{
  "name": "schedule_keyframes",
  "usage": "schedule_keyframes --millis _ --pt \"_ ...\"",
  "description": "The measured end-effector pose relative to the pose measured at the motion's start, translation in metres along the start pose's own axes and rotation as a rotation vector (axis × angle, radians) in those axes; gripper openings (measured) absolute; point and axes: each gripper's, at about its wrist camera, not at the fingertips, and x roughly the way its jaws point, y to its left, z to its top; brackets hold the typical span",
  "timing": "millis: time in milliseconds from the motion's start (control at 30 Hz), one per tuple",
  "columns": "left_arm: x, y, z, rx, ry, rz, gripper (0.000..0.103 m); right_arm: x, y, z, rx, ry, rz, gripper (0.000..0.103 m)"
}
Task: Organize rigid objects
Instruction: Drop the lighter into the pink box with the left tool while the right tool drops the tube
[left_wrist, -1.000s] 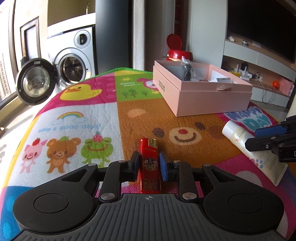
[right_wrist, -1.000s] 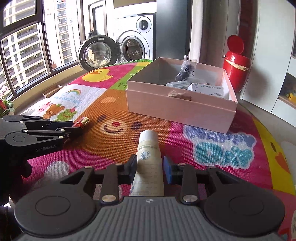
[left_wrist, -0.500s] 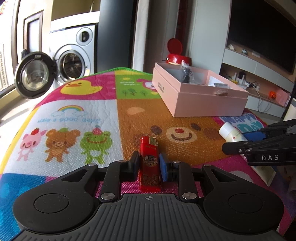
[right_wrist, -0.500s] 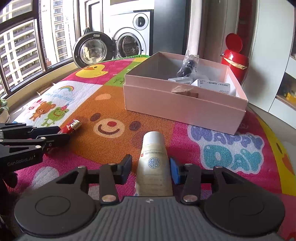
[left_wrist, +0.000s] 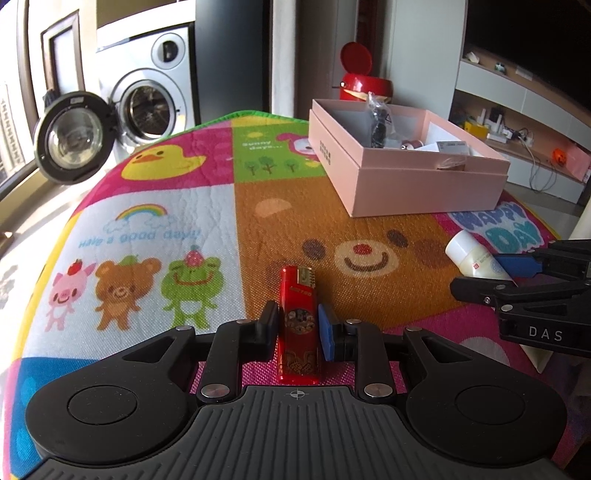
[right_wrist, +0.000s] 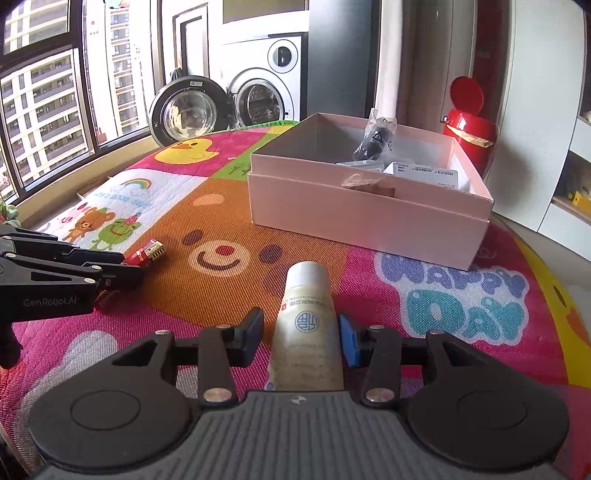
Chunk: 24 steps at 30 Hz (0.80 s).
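A red lighter (left_wrist: 297, 291) is pinched between the pads of my left gripper (left_wrist: 297, 326), low over the colourful play mat (left_wrist: 258, 229). In the right wrist view its metal end (right_wrist: 146, 253) sticks out past the left gripper (right_wrist: 122, 269). A cream tube (right_wrist: 308, 321) lies on the mat, cap pointing away, between the jaws of my right gripper (right_wrist: 301, 326). Those jaws stand open, with a gap at the left pad. The left wrist view shows the tube (left_wrist: 471, 258) at the right gripper's (left_wrist: 476, 273) tips. An open pink box (right_wrist: 362, 218) stands farther back.
The pink box (left_wrist: 424, 188) holds a black bagged item (left_wrist: 378, 122) and white cards. Behind the mat are a washing machine with its round door (left_wrist: 70, 142) swung open and a red bin (left_wrist: 364, 83). Shelves run along the right wall, windows along the left.
My right jaws have widened off the sides of the cream tube, which stays on the mat. The left gripper still holds the lighter and has tilted slightly.
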Motion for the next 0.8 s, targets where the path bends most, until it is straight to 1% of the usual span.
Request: schedule_keyframes --millis 100,133,167,267,333,433,533,600,667,733,800 --pt "-0.001 -0.001 -0.001 0.012 -0.005 -0.001 0.027 0.000 0.000 0.000 -0.002 0.001 0.000 0.043" --pt "-0.002 -0.001 -0.001 0.022 -0.009 -0.006 0.027 -0.001 0.000 0.000 -0.007 0.003 0.001 0.040" --pt "-0.003 -0.002 -0.003 0.034 -0.015 -0.016 0.027 -0.002 0.001 0.000 -0.016 0.006 0.002 0.035" --pt "-0.010 -0.006 -0.012 0.087 -0.032 -0.071 0.027 -0.009 0.002 -0.001 -0.036 0.019 0.013 0.035" --pt "-0.015 -0.011 -0.018 0.124 -0.041 -0.092 0.027 -0.015 -0.001 -0.003 -0.039 0.024 0.026 0.035" --pt "-0.021 -0.014 -0.021 0.141 -0.035 -0.126 0.027 -0.025 -0.006 -0.005 -0.039 0.030 0.029 0.035" --pt "-0.026 -0.016 -0.018 0.134 -0.040 -0.170 0.026 -0.036 -0.015 -0.003 -0.040 0.022 0.016 0.035" --pt "-0.032 -0.016 -0.008 0.112 -0.072 -0.209 0.026 -0.045 -0.022 0.003 -0.029 0.000 0.005 0.035" --pt "-0.038 -0.015 0.009 0.095 -0.118 -0.238 0.026 -0.056 -0.030 0.016 -0.011 -0.044 0.005 0.035" --pt "-0.044 -0.016 0.040 0.090 -0.178 -0.271 0.026 -0.066 -0.041 0.040 0.000 -0.094 0.002 0.035" --pt "-0.047 -0.019 0.080 0.103 -0.246 -0.290 0.026 -0.071 -0.054 0.074 0.022 -0.148 -0.005 0.035"
